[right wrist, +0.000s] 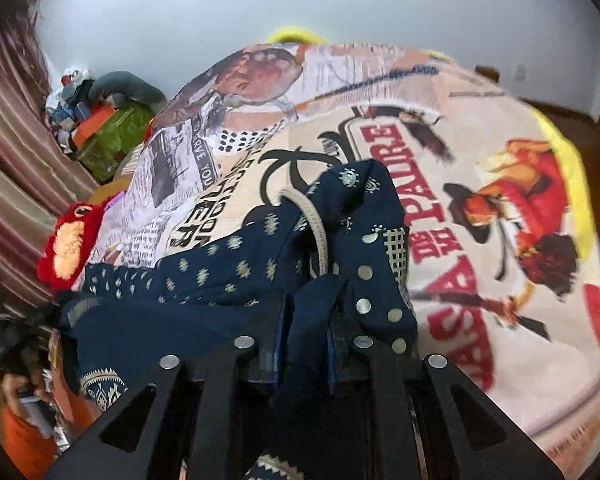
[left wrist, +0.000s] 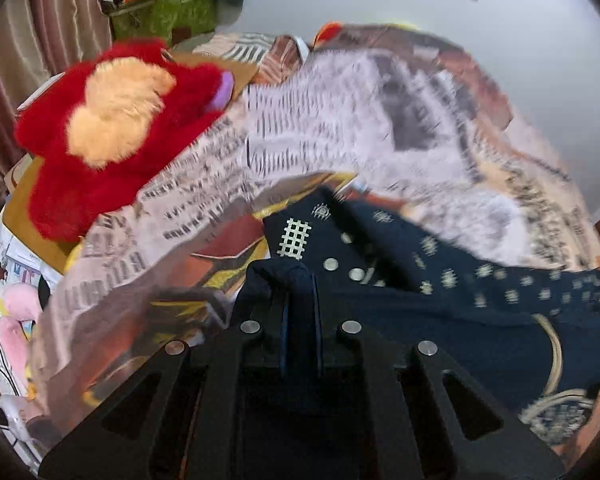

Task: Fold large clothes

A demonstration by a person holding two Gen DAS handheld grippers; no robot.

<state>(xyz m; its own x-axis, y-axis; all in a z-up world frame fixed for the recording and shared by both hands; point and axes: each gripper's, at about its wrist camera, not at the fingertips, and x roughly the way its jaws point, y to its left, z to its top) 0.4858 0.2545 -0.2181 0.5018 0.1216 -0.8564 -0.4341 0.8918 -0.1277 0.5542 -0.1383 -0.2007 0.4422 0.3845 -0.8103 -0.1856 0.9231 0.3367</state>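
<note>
While both tools are pinching the navy garment (right wrist: 236, 264), it is hanging between them above the printed bedspread (right wrist: 480, 208), which is probably why it is being held this way: lifted and stretched so that it can be laid out flat for a fold. The left tool (left wrist: 300, 312) is clamping a bunched fold of the dark cloth between its fingers, and the rest of the fabric is trailing off to the right of that view. The right tool (right wrist: 306, 344) is likewise gripping a gathered edge, near the silver-studded neckline and its cream cord. Both grips are sitting at the cloth's edge rather than its middle, which suits spreading it wide. Blur is smearing much of the left view, so I cannot tell whether any of the garment is touching the bedspread. A red plush toy (left wrist: 112, 136) is lying on the bed's far left, near where the fabric may come down; judging by that, the garment will need setting down toward the open printed area to avoid draping over it.
</note>
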